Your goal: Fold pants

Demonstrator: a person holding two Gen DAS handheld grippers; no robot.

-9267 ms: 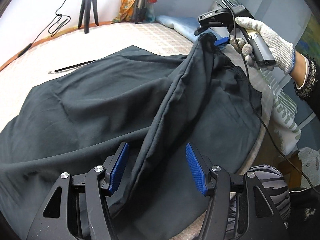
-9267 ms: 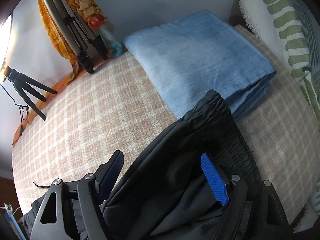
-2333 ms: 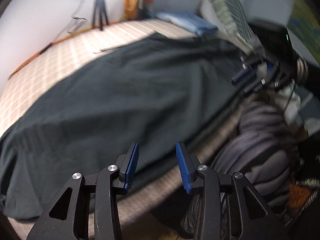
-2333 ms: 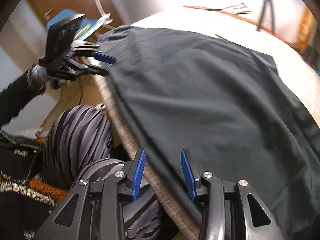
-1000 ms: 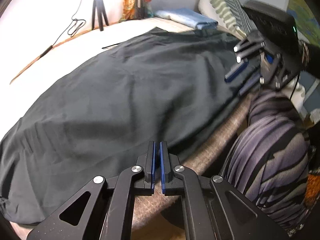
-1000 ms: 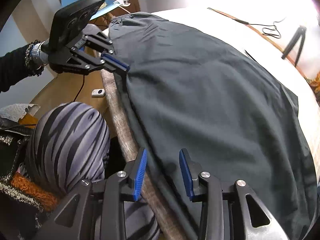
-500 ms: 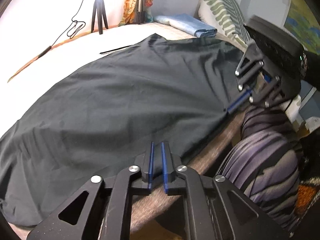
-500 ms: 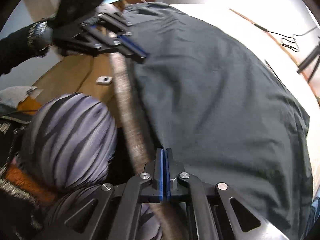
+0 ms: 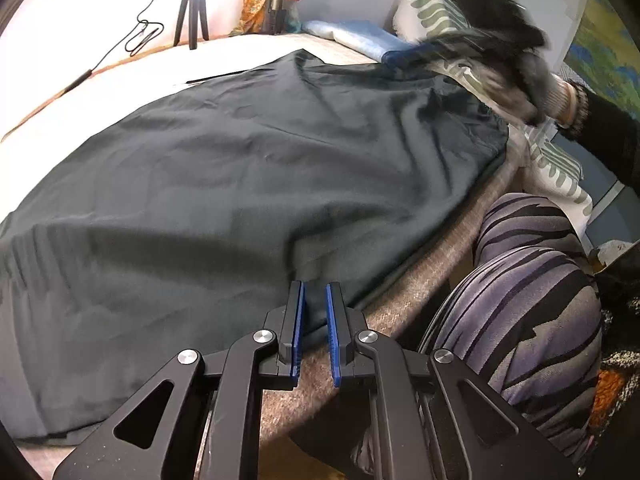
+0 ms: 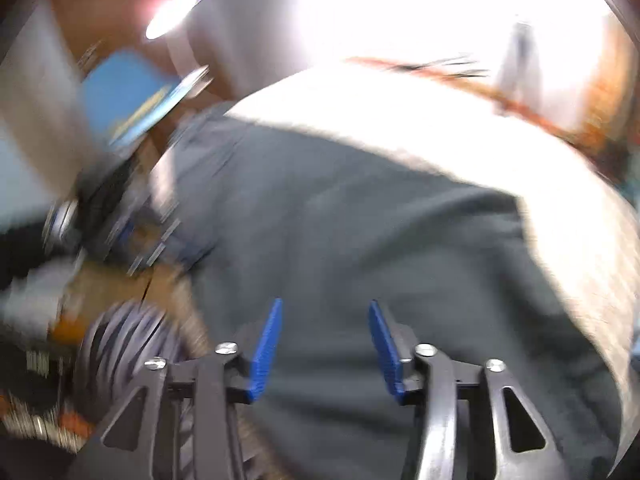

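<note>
Fingers (image 9: 296, 320) of the left gripper (image 9: 315, 322) standing a narrow gap apart at the near edge of the bed (image 9: 420, 272), with a fold of the black pants (image 9: 240, 168) lying between the blue pads — pinching it or only straddling it, cannot tell. Fingers (image 10: 266, 344) of the right gripper (image 10: 326, 344) standing wide apart over the dark cloth, holding nothing; that view smearing heavily with motion blur.

Spreading across most of the mattress, the black pants (image 10: 380, 240) lying roughly flat with shallow creases, the gathered waistband (image 9: 492, 120) sitting at the far right near the bed edge and the near hem hanging slightly over the side. Beside the bed at lower right, a knee in grey striped leggings (image 9: 532, 280) pressing close to the mattress edge. Past the waistband, a leaf-print pillow (image 9: 432, 12) leaning against the wall, with a folded blue towel (image 9: 360, 36) lying just in front of it. Above the pillow, a blurred dark shape — the right gripper body (image 9: 492, 36) in a gloved hand — hovering near the waistband. At the far side, a small black tripod (image 9: 192, 8) standing beside a looped cable (image 9: 144, 34).
</note>
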